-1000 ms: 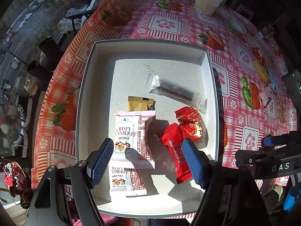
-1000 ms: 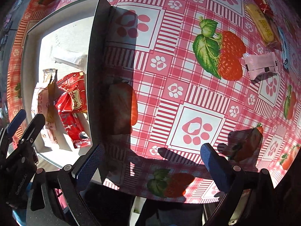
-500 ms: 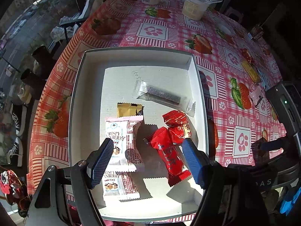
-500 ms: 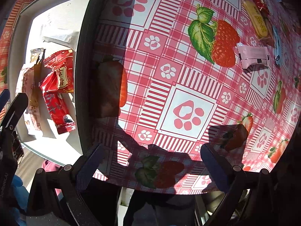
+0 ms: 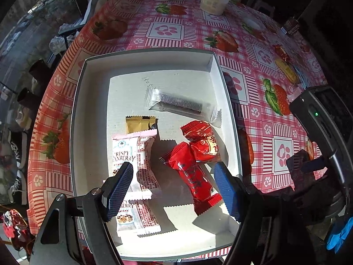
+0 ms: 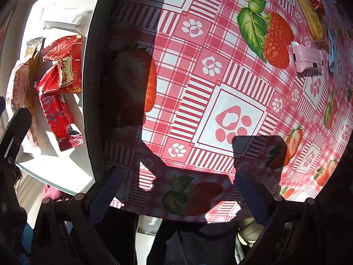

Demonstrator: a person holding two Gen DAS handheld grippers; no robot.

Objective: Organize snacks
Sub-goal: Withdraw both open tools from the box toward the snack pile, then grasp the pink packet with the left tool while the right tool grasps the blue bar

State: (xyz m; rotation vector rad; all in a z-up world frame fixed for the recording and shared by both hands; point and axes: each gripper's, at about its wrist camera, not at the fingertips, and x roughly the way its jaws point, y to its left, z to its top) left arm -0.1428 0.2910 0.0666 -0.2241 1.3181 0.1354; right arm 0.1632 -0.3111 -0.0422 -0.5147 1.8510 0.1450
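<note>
Several wrapped snacks, among them a long red foil bar (image 5: 194,176), are lying inside the shallow white cardboard box (image 5: 92,101). The left gripper (image 5: 174,190) is hovering above them, jaws wide and empty. The right gripper (image 6: 176,196) is hanging wide and empty over the strawberry-print tablecloth (image 6: 220,88). Judged step: fetching; next calls for reaching the small pink-white sachet (image 6: 307,58).

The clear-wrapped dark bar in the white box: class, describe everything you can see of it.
The clear-wrapped dark bar is a long, dark ridged stick sealed in see-through film with crimped, zigzag ends. It lies flat and unopened on the floor of the white box, angled slightly, in the far half, apart from the other snacks. It casts a small shadow. Nothing touches it but the box floor.
</note>
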